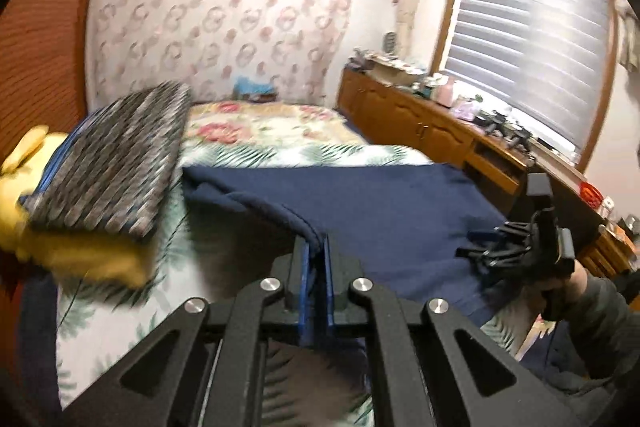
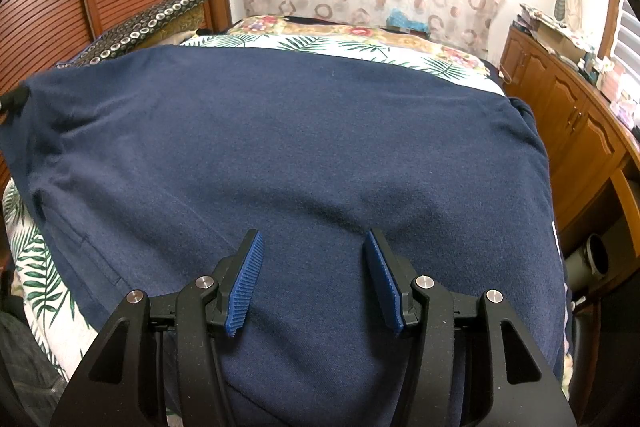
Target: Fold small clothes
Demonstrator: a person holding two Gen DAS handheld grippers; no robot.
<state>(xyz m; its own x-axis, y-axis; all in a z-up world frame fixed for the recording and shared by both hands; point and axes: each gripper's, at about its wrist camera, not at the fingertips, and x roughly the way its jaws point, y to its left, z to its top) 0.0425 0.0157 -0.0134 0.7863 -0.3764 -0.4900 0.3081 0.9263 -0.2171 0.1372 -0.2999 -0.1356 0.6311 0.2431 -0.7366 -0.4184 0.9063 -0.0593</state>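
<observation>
While the left wrist view looks across the bed (image 1: 120,327), the left tool (image 1: 316,259) at lower centre pinches a raised edge of the navy garment (image 1: 380,203), likely to carry it over for a fold. At right, the right tool (image 1: 516,247) hovers by the far edge.

From the right wrist view, the right tool (image 2: 314,275) stands spread above the garment (image 2: 300,131), which fills mid-frame, ready to grasp.
</observation>
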